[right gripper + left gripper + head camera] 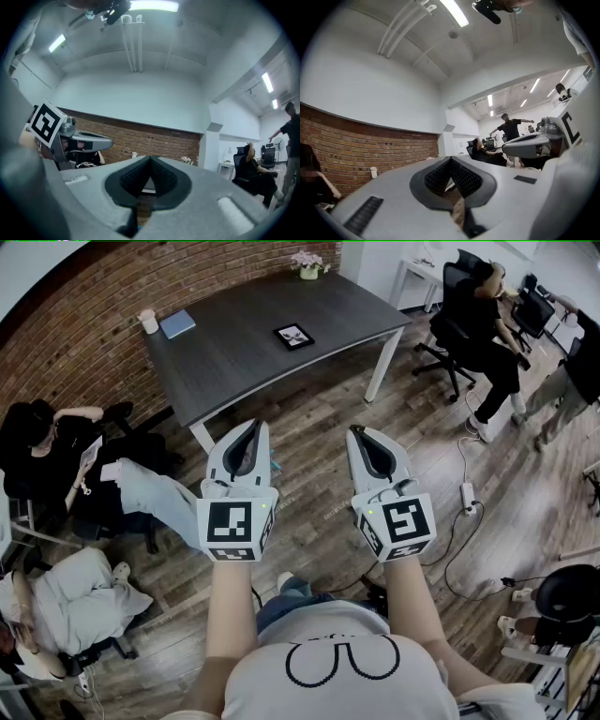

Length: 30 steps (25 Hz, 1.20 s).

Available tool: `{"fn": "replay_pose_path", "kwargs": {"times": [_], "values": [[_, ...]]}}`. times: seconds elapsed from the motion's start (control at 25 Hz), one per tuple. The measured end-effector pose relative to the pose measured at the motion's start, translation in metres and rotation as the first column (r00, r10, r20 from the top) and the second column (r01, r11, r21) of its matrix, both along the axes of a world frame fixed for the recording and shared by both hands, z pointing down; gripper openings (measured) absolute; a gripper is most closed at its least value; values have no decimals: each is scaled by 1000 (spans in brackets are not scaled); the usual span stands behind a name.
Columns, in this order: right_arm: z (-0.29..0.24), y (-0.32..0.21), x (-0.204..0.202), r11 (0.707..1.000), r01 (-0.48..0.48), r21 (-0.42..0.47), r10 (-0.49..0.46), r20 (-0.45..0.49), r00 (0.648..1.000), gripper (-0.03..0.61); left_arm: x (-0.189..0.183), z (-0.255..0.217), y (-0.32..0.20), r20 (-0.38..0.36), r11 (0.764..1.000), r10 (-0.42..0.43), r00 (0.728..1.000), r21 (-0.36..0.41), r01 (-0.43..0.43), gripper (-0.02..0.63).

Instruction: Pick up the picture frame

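Well ahead of both grippers, across a stretch of wooden floor, the picture frame (293, 336) lies flat on the dark table (234, 362), roughly in line with the gap between my two tools. I hold the left gripper (253, 425) and the right gripper (357, 432) level and side by side at chest height, which I read as a carry posture for walking up, not a reach. Each gripper's own view shows its jaws pressed together with nothing between them, so both are closed and empty. Since the frame sits flat, I judge I will need to open one and get a jaw under an edge.

Beyond the left gripper, a cup (148, 322) and a blue notebook (177, 324) sit well apart from the frame; a flower pot (307, 265) stands beyond it at the far edge. A seated person's legs (155, 493) stretch out just left of the left gripper, and a power strip (466, 495) with its cable lies on the floor to the right of the right one. The path straight ahead looks open.
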State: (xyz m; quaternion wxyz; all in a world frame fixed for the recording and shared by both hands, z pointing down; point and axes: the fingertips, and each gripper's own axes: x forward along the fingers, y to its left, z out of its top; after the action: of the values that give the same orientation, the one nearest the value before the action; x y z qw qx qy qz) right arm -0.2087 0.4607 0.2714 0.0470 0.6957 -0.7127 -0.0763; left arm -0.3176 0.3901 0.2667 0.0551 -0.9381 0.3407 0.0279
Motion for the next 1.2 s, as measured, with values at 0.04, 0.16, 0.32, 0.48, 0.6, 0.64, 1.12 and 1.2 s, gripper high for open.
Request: {"fn": "replay_pose_path", "kwargs": {"times": [0.04,0.16,0.32,0.48,0.6,0.64,1.12,1.2], "values": [[0,-6,-3,1000,-5,1,5,3,1000,-3,-2,0,-6,3,1000,6,1000,1,-6,-2],[0,-22,-12,1000,-15,-2,15,0,1000,-3,-8,0,-23,13,1000,23,1000,4,-23,-2],[1,-34,-16,1000,-18,-8,18,-15,1000,-3,-13,0,-41,14,999,31,999,7,-31,-2],[3,-38,-1,999,-47,10,47,27,999,-3,-5,6,-52,13,999,37,999,1,-37,-2],[6,-52,11,999,-49,15,49,36,998,-3,6,12,-65,9,999,35,999,-7,-35,-2],[7,-58,15,999,-46,15,45,38,998,-3,10,13,-70,9,999,33,999,-11,-32,-2],[10,-189,117,999,52,9,-52,48,998,-3,107,15,-196,-20,997,-60,998,-57,59,-2],[3,-213,139,997,73,18,-74,45,996,-3,128,8,-219,-27,996,-77,997,-54,75,-2]]}}
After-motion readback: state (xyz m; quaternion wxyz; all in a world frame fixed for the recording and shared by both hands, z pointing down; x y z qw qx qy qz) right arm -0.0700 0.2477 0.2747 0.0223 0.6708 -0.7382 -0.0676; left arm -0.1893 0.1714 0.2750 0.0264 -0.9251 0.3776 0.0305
